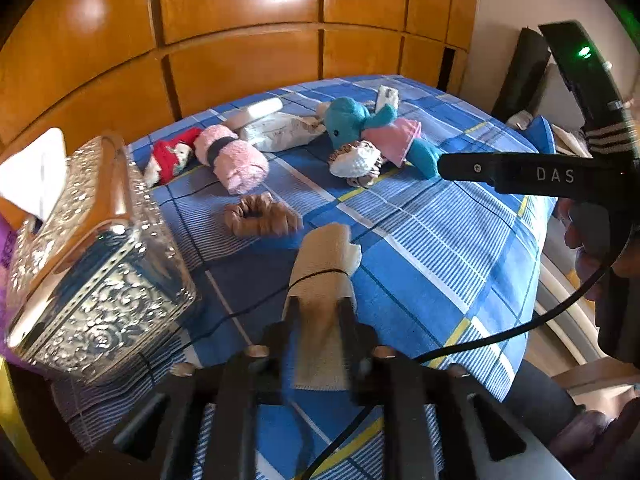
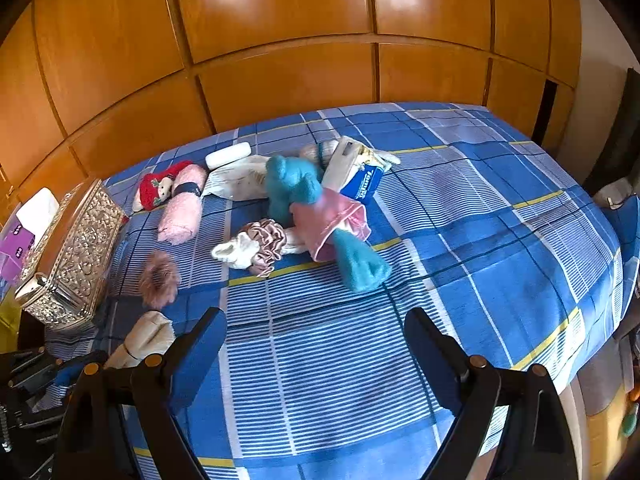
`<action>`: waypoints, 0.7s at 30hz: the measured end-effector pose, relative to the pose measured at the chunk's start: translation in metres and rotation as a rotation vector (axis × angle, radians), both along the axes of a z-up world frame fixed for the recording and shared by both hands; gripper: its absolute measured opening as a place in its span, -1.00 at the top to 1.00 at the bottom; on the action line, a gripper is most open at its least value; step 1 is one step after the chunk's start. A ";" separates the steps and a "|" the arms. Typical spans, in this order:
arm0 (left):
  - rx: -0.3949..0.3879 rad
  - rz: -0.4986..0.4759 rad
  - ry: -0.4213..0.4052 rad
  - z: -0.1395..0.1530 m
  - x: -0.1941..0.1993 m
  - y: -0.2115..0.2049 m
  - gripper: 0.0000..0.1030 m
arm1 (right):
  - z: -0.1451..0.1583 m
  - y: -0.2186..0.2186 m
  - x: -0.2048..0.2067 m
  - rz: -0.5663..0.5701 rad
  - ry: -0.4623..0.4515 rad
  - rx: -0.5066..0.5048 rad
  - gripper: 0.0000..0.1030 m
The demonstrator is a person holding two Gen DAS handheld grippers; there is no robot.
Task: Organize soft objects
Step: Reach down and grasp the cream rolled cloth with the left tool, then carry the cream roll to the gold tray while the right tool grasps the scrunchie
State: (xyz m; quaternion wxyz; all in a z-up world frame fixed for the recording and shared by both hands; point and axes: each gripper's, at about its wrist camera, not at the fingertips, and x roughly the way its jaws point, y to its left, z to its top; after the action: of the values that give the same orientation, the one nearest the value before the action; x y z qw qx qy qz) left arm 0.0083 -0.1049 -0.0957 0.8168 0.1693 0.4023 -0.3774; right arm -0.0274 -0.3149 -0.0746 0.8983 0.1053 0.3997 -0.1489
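So the left gripper (image 1: 318, 312) has its jaws pinching a rolled beige cloth (image 1: 326, 264), banded with a thin dark tie. The roll's long axis runs straight out along the fingers, free end pointing away toward the middle of the bed, and it's low over the sheet near the bed's near-left corner. From the right wrist view you can see the same roll (image 2: 146, 338) poking out at lower left, angled up and to the right.

The right gripper (image 2: 316, 336) has its jaws spread wide with nothing between them, just sheet underneath.

The rest of the soft stuff is scattered across the bed: a teal plush toy (image 2: 296, 188) in a pink skirt lying diagonally, head toward the far side and legs toward the near right; a pink rolled towel (image 2: 180, 212) with a dark band, long axis running near-to-far; a small red-dressed plush (image 2: 158, 190) touching it on the left; a brownish scrunchie (image 1: 262, 218); and a white knit piece with a satin scrunchie (image 2: 262, 250) just beside the teal toy.

A silver embossed box (image 1: 96, 264) sits at the left edge of the bed.

The surface is a blue checked bedsheet (image 2: 480, 240) with yellow and white lines. Behind it is a wall of glossy orange-brown wooden wardrobe panels (image 2: 280, 40).
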 end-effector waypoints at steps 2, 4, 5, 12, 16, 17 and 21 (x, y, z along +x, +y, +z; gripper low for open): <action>0.004 -0.006 -0.020 0.002 0.001 -0.005 -0.08 | 0.001 0.000 0.000 0.004 0.000 0.006 -0.79; 0.007 -0.014 -0.028 0.002 0.003 -0.009 -0.20 | 0.001 -0.001 0.000 0.002 0.002 0.005 -0.79; 0.007 -0.024 -0.016 0.002 0.005 -0.013 -0.20 | 0.000 -0.002 0.000 0.002 0.007 0.013 -0.79; 0.034 -0.020 0.040 -0.014 0.018 -0.021 0.31 | -0.002 -0.003 0.002 0.040 0.027 0.050 -0.79; 0.010 0.010 0.021 -0.006 0.008 0.005 0.33 | 0.000 0.007 0.017 0.165 0.038 0.116 -0.34; -0.001 0.017 0.025 -0.003 0.005 0.016 0.33 | -0.001 0.012 0.024 0.206 0.048 0.143 -0.33; -0.021 0.074 0.027 0.003 0.000 0.048 0.33 | -0.013 0.049 0.061 0.384 0.097 0.180 -0.30</action>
State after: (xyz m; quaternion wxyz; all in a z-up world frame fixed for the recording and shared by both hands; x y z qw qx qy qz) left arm 0.0081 -0.0570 -0.0926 0.8263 0.1406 0.4155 -0.3532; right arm 0.0334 -0.2655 -0.0872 0.8770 0.0998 0.4667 0.0561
